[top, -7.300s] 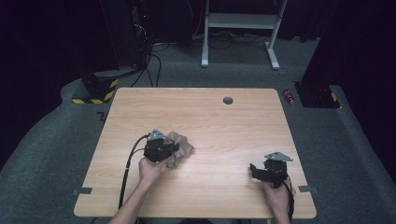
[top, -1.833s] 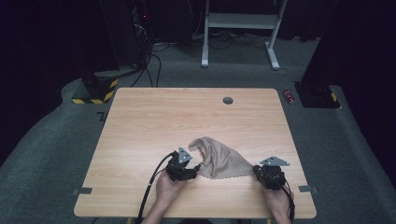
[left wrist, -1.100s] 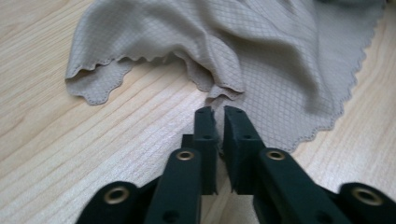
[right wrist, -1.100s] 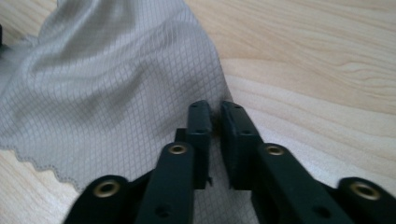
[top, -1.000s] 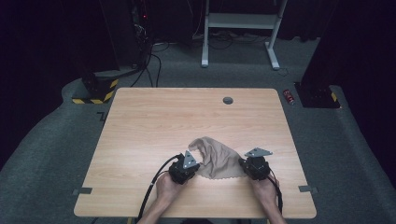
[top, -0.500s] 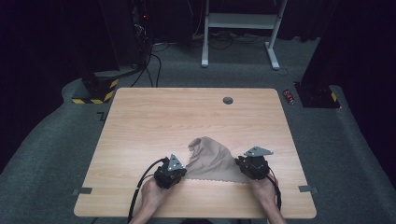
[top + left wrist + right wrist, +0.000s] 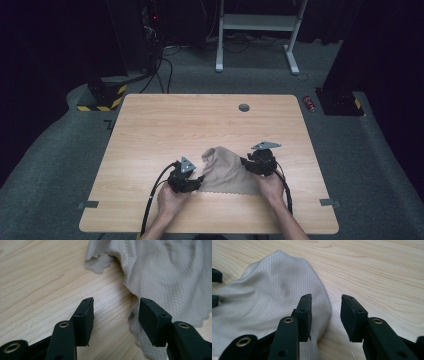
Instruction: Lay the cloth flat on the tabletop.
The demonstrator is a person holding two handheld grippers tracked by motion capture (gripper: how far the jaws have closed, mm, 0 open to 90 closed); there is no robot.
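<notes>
- Beige, finely meshed cloth (image 7: 224, 172) lay on the near half of the wooden tabletop (image 7: 165, 125), between the two grippers, partly spread and humped into a soft fold toward its far end.
- At the left, the left gripper (image 7: 186, 180) sat low at the cloth's near-left corner. In the left gripper view its fingers (image 7: 86, 315) stood wide apart with nothing between them but bare wood — the scalloped hem (image 7: 136, 327) ran just inside the right-hand finger, which seemed to rest at or over the edge without pinching it.
- Across the middle, the cloth's near hem (image 7: 225, 191) looked fairly straight, while the far part stayed bunched and raised, so the sheet was not yet flat.
- At the right, the right gripper (image 7: 257, 164) was at the cloth's right side. In the right gripper view its fingers (image 7: 304, 312) were parted as well, holding nothing; the left-hand finger lay over the fabric (image 7: 269, 297) and the other over bare wood, so the cloth's folded edge ran through the gap.
- By my reading, the step in hand was spreading or smoothing the cloth, with both grippers just then free of it and placed for a fresh hold.
- The next move would call for each gripper to close on the thin edge nearest it — pinching fabric, not wood — and then draw the raised fold outward and away until it settled flat.
</notes>
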